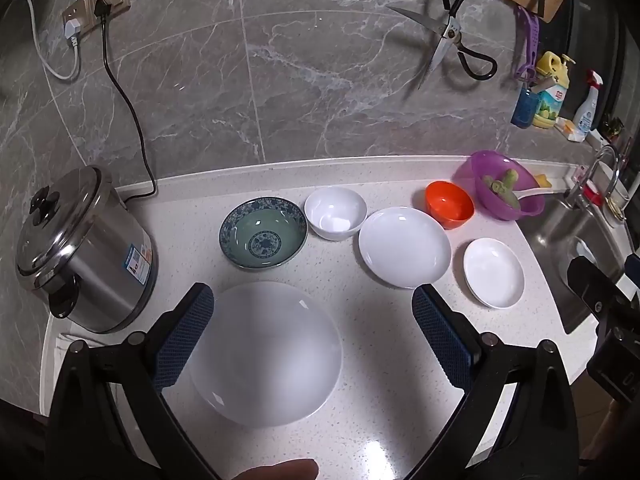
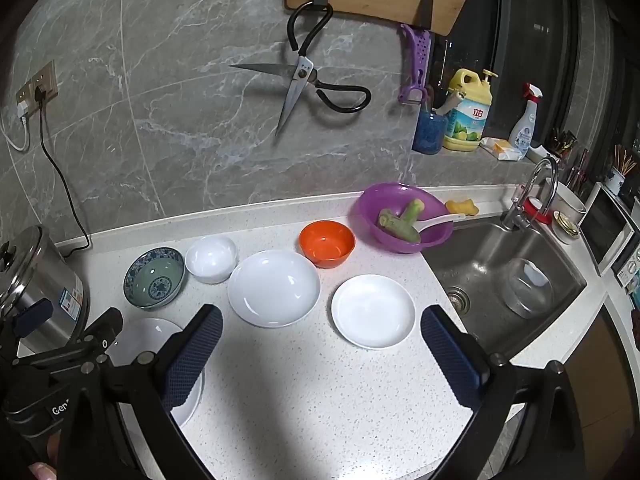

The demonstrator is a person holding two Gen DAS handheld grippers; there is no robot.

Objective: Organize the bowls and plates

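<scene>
Speckled white countertop against a grey marble wall, sink sitting off to the right. Dishes are all lying loose, not stacked: big white plate nearest, blue patterned bowl, small white bowl, medium white plate, orange bowl and small white plate near the sink. Left gripper is hanging over the big plate, fingers spread wide, gripping nothing. Right gripper is hovering wide apart too, empty, small plate just ahead between its fingers.
</scene>
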